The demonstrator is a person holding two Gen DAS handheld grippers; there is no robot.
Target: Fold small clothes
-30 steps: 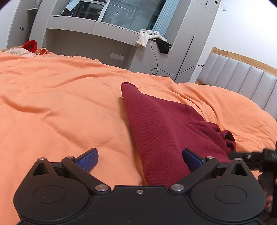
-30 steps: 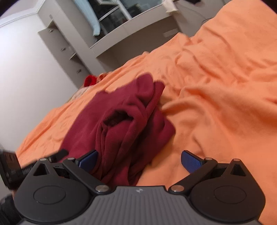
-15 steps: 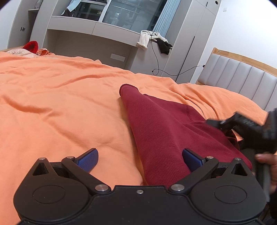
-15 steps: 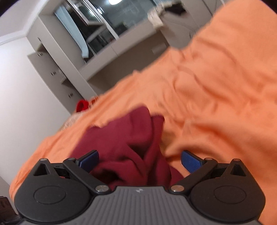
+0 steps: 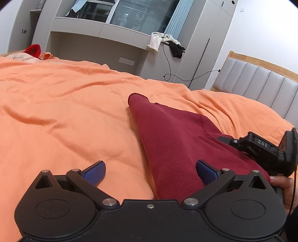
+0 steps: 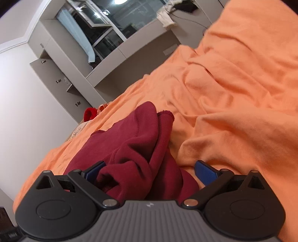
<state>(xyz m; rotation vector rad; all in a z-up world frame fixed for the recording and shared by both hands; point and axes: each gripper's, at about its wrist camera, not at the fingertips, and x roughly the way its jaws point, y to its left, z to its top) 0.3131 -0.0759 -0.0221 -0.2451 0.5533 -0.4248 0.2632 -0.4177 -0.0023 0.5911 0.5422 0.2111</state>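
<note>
Maroon garment (image 5: pixel 173 134) lies on the orange bedcover (image 5: pixel 65 111), stretched long and flat at its far end, with 1 narrow end pointing to the far side. At the near right, in the right wrist view, the same cloth (image 6: pixel 141 149) is bunched in thick rolls. Left gripper (image 5: pixel 150 172) stands wide open over the near edge of the cloth and holds nothing. Right gripper (image 6: pixel 150 173) is also wide open, the bunched part sits between its fingers, but they do not close on it. I judge the step as taking hold of the crumpled part; the next move would need the fingers to pinch 1 layer or edge only, because the rolls are thick and soft. The bedcover is wrinkled and yielding. Far behind are grey cabinets (image 5: pixel 96 41), a dark window (image 5: pixel 141 13) and, at the right, a padded headboard (image 5: pixel 260 83)
</note>
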